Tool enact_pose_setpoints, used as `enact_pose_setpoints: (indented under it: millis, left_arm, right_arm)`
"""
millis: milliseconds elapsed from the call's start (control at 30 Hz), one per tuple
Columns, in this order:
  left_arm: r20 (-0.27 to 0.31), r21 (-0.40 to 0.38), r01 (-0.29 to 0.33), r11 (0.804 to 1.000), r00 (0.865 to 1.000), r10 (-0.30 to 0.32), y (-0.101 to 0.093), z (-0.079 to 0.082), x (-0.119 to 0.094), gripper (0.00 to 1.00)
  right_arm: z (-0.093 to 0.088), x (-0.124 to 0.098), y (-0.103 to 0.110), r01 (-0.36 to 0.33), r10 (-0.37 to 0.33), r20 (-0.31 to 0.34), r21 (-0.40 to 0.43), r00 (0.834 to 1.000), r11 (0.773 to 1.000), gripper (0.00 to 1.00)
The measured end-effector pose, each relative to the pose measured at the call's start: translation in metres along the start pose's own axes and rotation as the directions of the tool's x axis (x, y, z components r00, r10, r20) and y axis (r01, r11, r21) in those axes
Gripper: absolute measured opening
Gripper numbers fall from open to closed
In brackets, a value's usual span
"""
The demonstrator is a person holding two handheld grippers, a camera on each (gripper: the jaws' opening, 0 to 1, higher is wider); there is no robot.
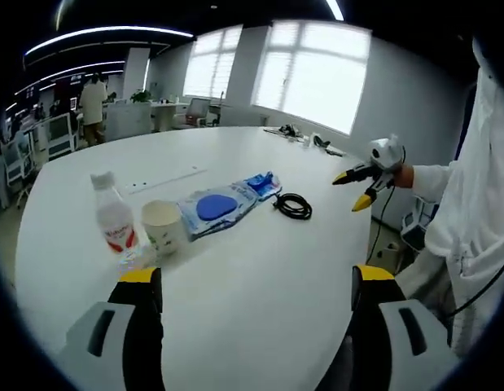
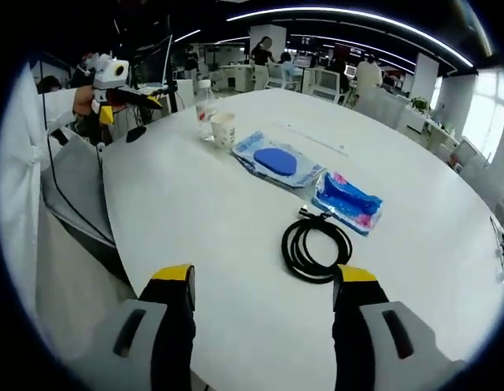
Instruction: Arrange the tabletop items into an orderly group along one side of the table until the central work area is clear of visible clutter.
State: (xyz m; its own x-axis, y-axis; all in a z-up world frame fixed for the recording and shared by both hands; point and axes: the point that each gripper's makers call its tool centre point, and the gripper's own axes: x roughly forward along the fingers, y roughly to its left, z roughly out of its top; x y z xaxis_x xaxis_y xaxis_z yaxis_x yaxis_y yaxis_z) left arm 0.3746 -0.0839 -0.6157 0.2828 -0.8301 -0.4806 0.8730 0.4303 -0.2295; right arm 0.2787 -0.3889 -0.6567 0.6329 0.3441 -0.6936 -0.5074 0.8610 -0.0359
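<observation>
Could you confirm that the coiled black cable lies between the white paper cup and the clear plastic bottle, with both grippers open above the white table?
Not quite: in the right gripper view the coiled black cable lies at the row's far end, beyond the blue packets, away from the white paper cup and clear plastic bottle, which stand side by side. The rest holds.

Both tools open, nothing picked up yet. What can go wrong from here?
1. The paper cup stands close beside the bottle; reaching for one with the left tool may tip the other.
2. The black cable lies in a loose coil just ahead of the right tool; a pinch on one loop may let it uncoil and drag.
3. The blue packets look flat and glossy, so they may slide rather than lift.
</observation>
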Motion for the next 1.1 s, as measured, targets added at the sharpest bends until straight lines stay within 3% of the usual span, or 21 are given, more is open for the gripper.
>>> enact_pose_setpoints:
  millis: [433, 1100]
  left_arm:
    - [-0.035, -0.069, -0.003, 0.998, 0.999, 0.001, 0.004, -0.034, 0.004, 0.99]
    - [-0.055, -0.087, 0.011, 0.996, 0.998, -0.016, 0.001, -0.045, 0.008, 0.99]
  right_arm:
    - [-0.003, -0.001, 0.001, 0.0, 0.0, -0.013, 0.005, 1.0, 1.0, 0.67]
    - [-0.005, -0.001, -0.002, 0.0, 0.0, -0.024, -0.001, 1.0, 1.0, 0.67]
